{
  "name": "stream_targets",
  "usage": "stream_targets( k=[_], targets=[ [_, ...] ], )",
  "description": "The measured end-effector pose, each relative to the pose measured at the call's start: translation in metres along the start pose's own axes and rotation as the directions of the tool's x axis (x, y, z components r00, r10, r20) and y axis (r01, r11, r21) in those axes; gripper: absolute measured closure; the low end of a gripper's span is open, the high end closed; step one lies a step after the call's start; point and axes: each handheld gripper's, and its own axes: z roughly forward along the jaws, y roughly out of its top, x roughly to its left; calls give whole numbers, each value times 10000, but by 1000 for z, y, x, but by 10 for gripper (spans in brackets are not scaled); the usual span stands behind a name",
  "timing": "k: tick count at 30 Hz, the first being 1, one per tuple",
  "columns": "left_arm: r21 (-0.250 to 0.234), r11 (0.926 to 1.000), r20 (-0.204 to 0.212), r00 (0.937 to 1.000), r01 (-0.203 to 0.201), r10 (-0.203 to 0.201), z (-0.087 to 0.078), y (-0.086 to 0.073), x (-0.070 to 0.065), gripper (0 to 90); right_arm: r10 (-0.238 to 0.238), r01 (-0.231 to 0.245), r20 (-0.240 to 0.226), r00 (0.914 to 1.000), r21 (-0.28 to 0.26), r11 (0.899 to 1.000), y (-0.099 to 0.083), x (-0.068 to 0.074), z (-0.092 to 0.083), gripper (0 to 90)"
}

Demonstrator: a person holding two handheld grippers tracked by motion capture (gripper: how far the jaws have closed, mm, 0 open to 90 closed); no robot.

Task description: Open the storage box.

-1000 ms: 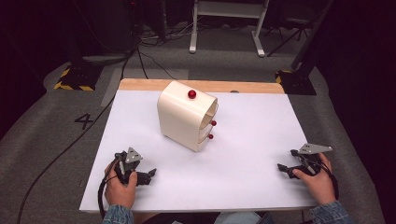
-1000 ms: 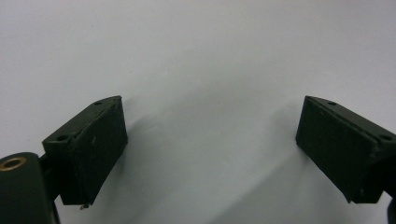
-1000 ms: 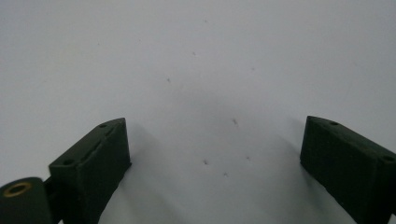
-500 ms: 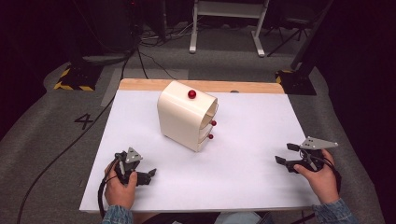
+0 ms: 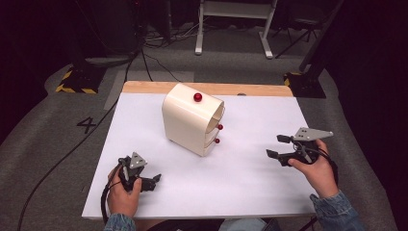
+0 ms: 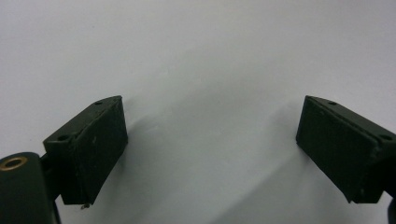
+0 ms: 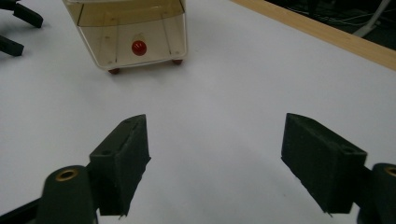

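My right gripper (image 5: pixel 280 147) is lifted off the white table (image 5: pixel 250 187) at its right side, jaws wide apart with nothing between them though they have just been closing a little, and it points left toward the cream drawer cabinet (image 5: pixel 190 120) standing mid-table toward the far edge. The cabinet's red-knobbed drawer fronts (image 7: pixel 138 47) face my right gripper, so that hand is better placed. My left gripper (image 5: pixel 144 180) rests near-left, jaws apart and empty.
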Motion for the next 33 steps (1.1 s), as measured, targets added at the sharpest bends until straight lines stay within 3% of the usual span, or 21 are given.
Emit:
stream_targets(
  k=[6,10,15,23,29,33],
  targets=[
    [3,10000,-14,10000,0,0,0,0,0,91,-383,390,-468,9982,159,9991,19,5,16,366],
    [-13,10000,-8,10000,0,0,0,0,0,90,-311,308,-576,9979,-60,9995,26,7,26,375],
    [34,10000,30,10000,-35,35,0,0,1,90,-483,460,-879,9950,-276,9986,38,13,52,400],
    [20,10000,12,10000,-55,55,0,0,1,90,-689,631,-1362,9883,-468,9969,44,19,85,449],
    [32,10000,34,10000,-31,31,0,0,1,90,-529,446,-1873,9809,-481,9978,39,19,110,583],
    [32,10000,33,10000,-29,29,0,0,1,89,-491,407,-2191,9745,-427,9983,34,21,125,621]
  ],
)
